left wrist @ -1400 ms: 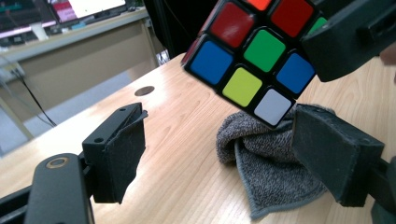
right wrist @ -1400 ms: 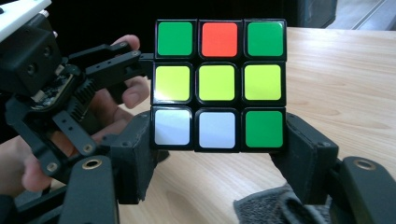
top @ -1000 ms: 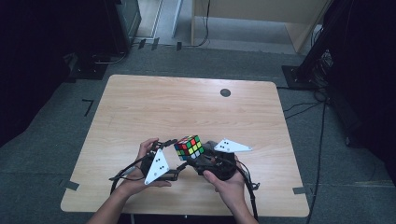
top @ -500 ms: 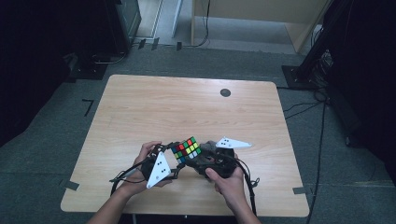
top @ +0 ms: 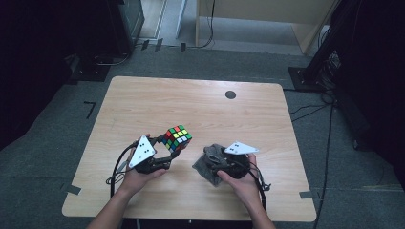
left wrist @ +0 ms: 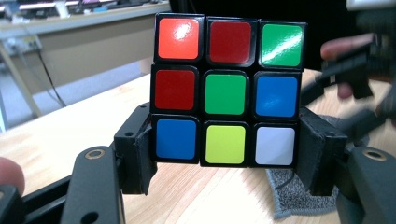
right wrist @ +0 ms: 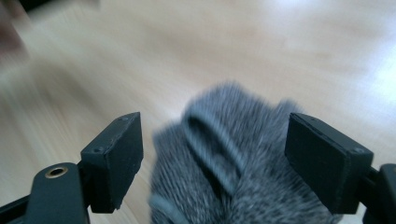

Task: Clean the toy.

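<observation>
High view: the left gripper (top: 168, 151) holds a puzzle cube (top: 176, 138) lifted off the wooden tabletop (top: 200, 105), toward the front edge and left of the middle. In the left gripper view the two black jaws are clamped on the cube's (left wrist: 226, 88) bottom layer, one pad on each opposite side face, with the scrambled red, green, blue, yellow and white stickers facing the camera.

To the right, near the front edge, a crumpled grey cloth (top: 207, 162) lies on the wood under the right gripper (top: 212, 164). In the right gripper view its jaws have just been opening and now stand apart on either side of the cloth (right wrist: 224, 158), the pads not pressing on it; the fabric bulges up between them.

The cube looks light and rigid, but its glossy plastic is probably slippery, and its layers can twist under uneven pressure, so a flat squeeze on two opposite faces, as now, seems the safest hold; a grip higher up, across the middle layer, would likely be steadier. The cloth is soft and limp and will sag and fold; it is best pinched at a raised fold rather than pressed flat.
</observation>
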`<state>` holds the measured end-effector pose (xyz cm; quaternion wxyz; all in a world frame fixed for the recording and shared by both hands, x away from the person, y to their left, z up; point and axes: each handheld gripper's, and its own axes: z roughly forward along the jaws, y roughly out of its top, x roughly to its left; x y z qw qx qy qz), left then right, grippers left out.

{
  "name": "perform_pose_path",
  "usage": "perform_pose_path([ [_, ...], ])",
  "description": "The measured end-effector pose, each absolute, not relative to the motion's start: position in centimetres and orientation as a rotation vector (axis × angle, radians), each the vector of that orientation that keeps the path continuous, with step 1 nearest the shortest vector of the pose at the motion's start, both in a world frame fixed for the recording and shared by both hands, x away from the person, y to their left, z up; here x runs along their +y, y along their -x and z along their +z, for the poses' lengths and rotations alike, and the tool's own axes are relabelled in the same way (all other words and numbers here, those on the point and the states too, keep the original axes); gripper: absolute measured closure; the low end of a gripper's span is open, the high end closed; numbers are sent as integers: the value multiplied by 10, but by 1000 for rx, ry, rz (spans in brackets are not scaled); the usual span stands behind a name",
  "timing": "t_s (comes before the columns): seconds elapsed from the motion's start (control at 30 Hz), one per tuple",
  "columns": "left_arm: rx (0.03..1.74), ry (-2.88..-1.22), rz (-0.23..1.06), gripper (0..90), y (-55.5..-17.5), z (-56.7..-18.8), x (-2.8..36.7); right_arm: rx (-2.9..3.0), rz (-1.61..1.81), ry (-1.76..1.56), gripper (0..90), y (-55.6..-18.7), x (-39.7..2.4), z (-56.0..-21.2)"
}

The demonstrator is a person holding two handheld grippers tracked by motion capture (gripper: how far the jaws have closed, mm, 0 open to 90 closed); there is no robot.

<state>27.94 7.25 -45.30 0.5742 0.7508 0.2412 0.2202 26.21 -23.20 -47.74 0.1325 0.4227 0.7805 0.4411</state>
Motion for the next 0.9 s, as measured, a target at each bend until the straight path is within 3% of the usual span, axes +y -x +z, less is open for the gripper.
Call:
perform_pose_path([
  [0.07,586,-1757,490,338,-281,-453,75,2300,1175,-1194,209,-262,-225,-485],
  [0.13,618,-1756,478,338,-282,-453,76,2327,1053,-1169,301,-262,-220,-491],
  [0.33,665,-1747,445,337,-282,-453,78,2386,935,-1059,426,-260,-219,-498],
  [0.57,692,-1761,444,337,-283,-454,77,2367,817,-926,474,-256,-211,-505],
  [0.77,618,-1760,409,337,-281,-455,74,2320,808,-913,644,-254,-214,-506],
  [0.9,573,-1776,440,337,-278,-456,70,2272,848,-985,692,-254,-218,-507],
])
